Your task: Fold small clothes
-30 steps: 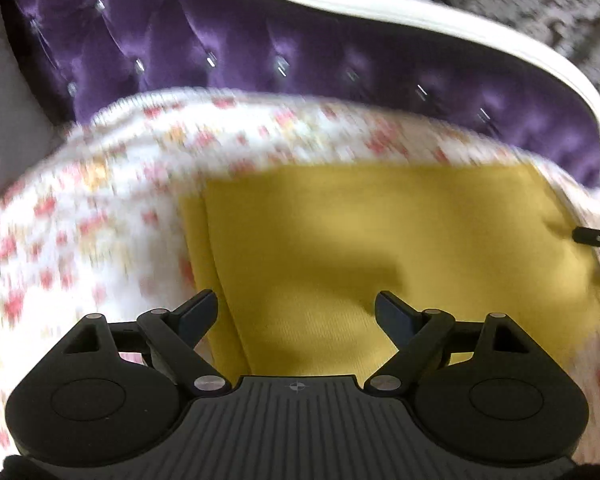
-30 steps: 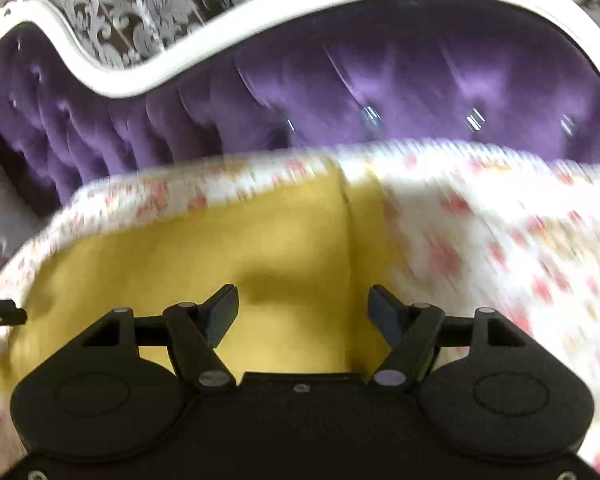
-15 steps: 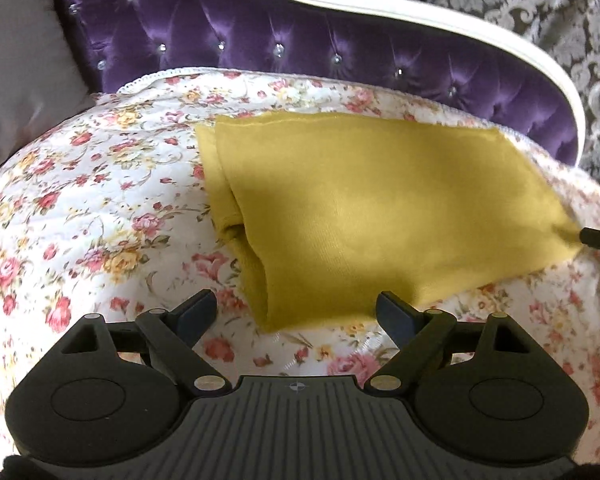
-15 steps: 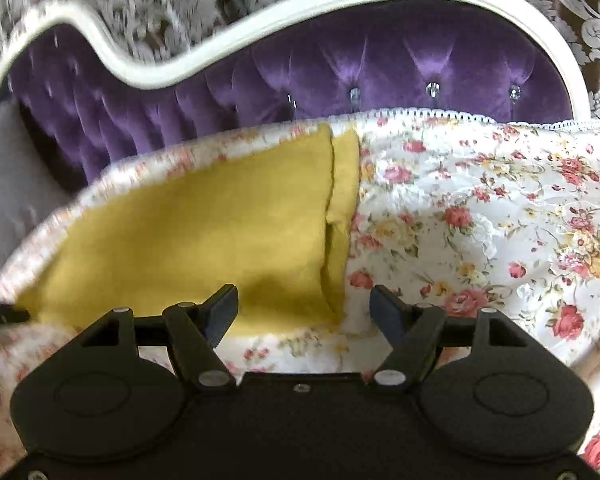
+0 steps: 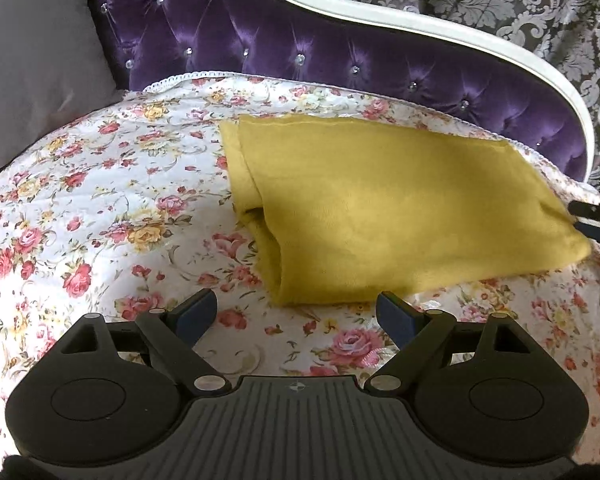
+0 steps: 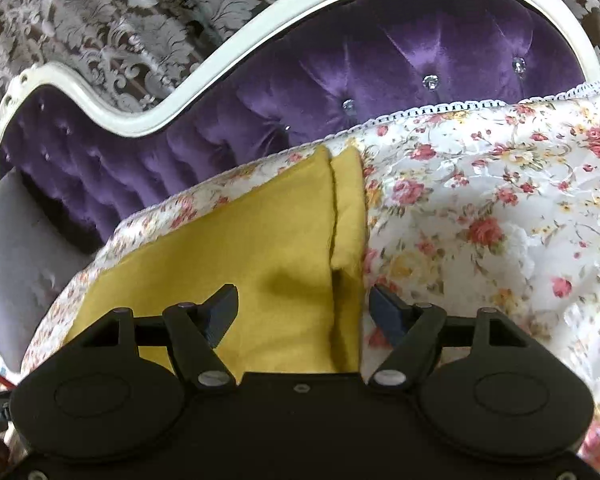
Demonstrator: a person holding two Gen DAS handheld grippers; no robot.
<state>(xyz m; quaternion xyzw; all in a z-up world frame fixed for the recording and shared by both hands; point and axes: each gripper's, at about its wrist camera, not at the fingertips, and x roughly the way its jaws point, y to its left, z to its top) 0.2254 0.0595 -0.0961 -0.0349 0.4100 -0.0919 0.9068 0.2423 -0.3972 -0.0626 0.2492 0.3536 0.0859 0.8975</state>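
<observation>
The yellow cloth (image 5: 400, 208) is being left folded on the floral cover (image 5: 100, 200). Both the left gripper (image 5: 298, 312) and right gripper (image 6: 304, 304) are being held spread, empty. The cloth's near edge is being hidden behind the right gripper.

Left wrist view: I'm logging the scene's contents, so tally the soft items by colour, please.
Yellow: 1, the folded garment
Floral white: 1, the bedspread under it
Purple: 1, the tufted headboard
Grey: 1, the cushion
Total: 4
</observation>
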